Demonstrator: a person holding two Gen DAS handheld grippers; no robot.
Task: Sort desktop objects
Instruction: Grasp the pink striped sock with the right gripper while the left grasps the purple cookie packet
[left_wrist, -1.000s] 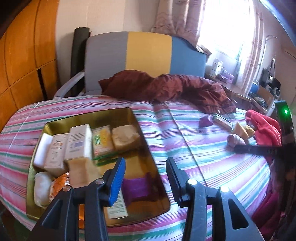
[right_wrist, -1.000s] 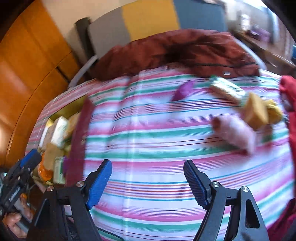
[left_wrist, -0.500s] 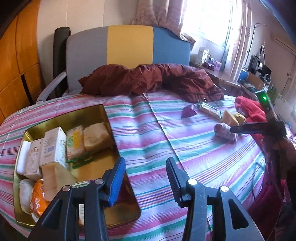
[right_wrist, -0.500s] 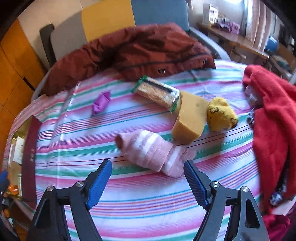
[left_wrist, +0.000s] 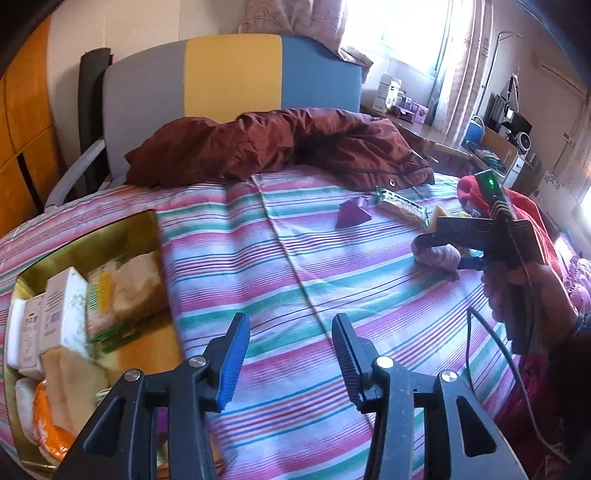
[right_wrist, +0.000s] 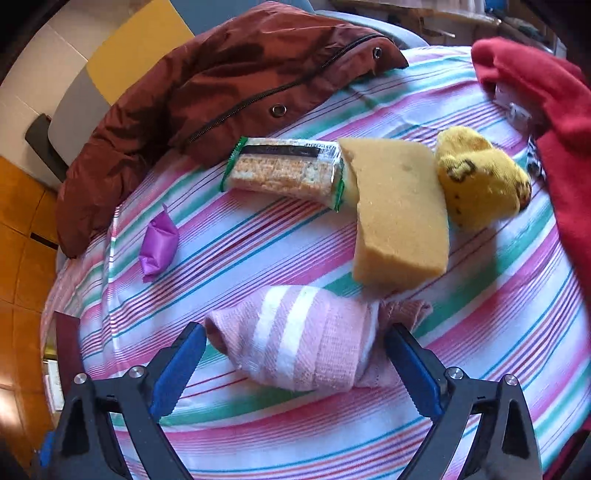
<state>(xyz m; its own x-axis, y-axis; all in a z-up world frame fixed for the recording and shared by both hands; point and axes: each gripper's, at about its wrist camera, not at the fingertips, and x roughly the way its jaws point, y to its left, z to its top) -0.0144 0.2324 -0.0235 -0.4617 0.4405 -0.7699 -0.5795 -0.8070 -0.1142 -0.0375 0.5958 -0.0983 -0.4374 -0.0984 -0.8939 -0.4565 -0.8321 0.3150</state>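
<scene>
My right gripper (right_wrist: 295, 363) had just spread its jaws wide around the pink rolled sock (right_wrist: 306, 341) at lower centre, pads not pressing it. Beyond lay the sponge (right_wrist: 400, 218), cracker pack (right_wrist: 284, 171) and yellow sock (right_wrist: 480, 177). My left gripper (left_wrist: 290, 354) stood part-open, empty, beside the gold tray (left_wrist: 110, 236) at left.

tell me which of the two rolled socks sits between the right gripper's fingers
The pink sock with white stripes; it lies between the right gripper's open jaws. The yellow sock lies farther off, past the sponge.
</scene>
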